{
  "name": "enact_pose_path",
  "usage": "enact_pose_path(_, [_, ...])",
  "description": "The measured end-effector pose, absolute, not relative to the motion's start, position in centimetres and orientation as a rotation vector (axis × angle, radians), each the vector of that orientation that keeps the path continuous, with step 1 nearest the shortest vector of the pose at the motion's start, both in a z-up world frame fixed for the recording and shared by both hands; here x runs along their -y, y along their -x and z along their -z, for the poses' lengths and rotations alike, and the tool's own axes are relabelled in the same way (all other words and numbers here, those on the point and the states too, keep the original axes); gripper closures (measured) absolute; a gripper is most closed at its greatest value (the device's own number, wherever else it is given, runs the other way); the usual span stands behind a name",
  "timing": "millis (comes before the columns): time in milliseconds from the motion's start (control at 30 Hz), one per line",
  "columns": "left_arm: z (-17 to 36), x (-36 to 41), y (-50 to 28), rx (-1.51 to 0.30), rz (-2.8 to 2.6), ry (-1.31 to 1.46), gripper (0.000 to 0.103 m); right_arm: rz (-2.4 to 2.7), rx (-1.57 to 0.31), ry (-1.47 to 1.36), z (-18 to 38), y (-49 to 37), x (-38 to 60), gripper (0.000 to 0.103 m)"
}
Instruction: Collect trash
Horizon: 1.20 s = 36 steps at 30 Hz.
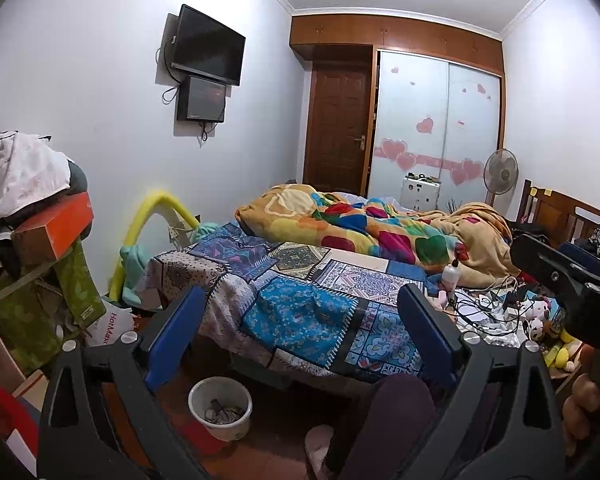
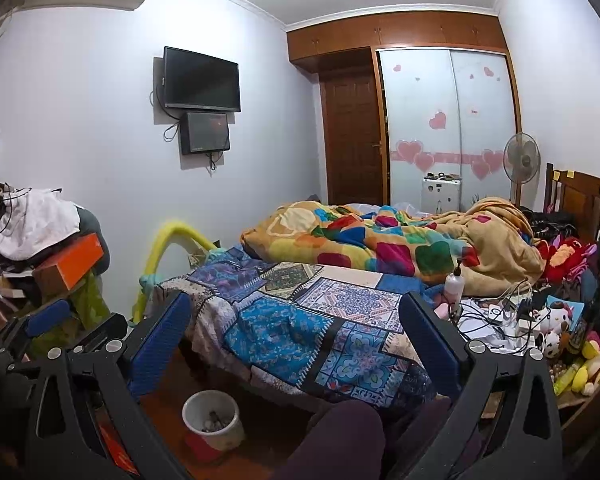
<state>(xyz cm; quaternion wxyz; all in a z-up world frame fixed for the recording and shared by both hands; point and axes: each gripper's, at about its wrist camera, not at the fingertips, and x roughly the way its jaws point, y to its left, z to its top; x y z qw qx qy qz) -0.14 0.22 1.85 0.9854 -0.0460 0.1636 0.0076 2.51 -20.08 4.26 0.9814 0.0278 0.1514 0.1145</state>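
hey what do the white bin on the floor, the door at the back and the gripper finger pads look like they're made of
White bin: probably plastic, with a smooth, slightly glossy wall and a thin rolled rim.
Door: looks like wood or wood veneer, reddish-brown with raised panels and a slight sheen.
Finger pads of the left hand-held gripper: likely rubber or soft plastic, matte blue; the right view suggests a fine ribbed texture.

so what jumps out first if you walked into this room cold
The loud multicoloured blanket heaped on the bed, behind the blue patchwork cover. Then the pink heart stickers on the wardrobe doors at the far end, and the black TV on the left wall. On the floor by the bed's foot, a white bin sits between both open grippers.
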Motion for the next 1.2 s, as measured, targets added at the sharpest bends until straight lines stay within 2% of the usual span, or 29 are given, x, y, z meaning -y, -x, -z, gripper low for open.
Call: enact_pose_path(1200, [-1.86, -0.2, 0.43, -0.308, 0.011, 0.082, 0.004, -0.239, -0.306, -0.059, -4.6, -2.34, 19.55, 0.0])
